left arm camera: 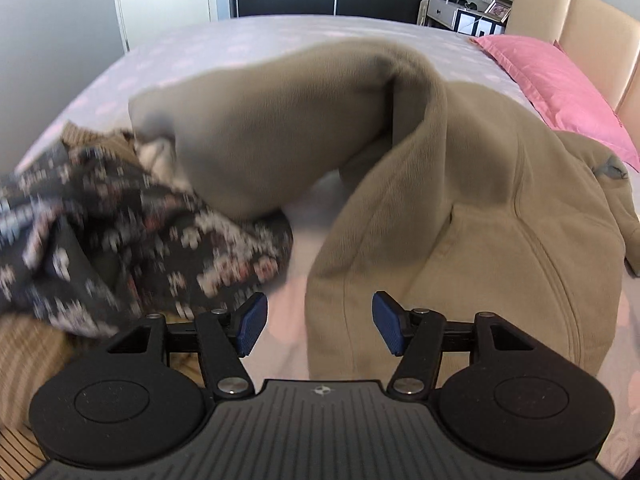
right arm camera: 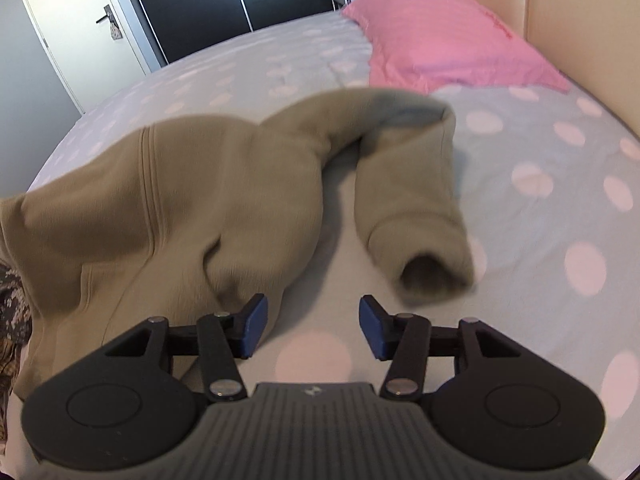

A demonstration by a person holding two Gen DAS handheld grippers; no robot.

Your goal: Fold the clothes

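Observation:
A khaki fleece hoodie (left arm camera: 460, 184) lies rumpled on the bed, one sleeve (left arm camera: 256, 144) draped leftward over other clothes. My left gripper (left arm camera: 318, 326) is open just above the bed, its blue pads (left arm camera: 250, 328) apart with only sheet between them; the hoodie's hem edge lies right beside the right pad. In the right wrist view the same hoodie (right arm camera: 168, 200) spreads at the left, its other sleeve (right arm camera: 412, 200) bent down with the cuff (right arm camera: 432, 272) just ahead of my open right gripper (right arm camera: 312, 328). Nothing is between its pads.
A dark floral garment (left arm camera: 120, 232) and a striped tan one (left arm camera: 28, 360) lie heaped at the left. A pink pillow (right arm camera: 448, 40) rests against the beige headboard (right arm camera: 580, 20). The polka-dot sheet (right arm camera: 560, 200) stretches to the right. A wardrobe and door stand beyond the bed.

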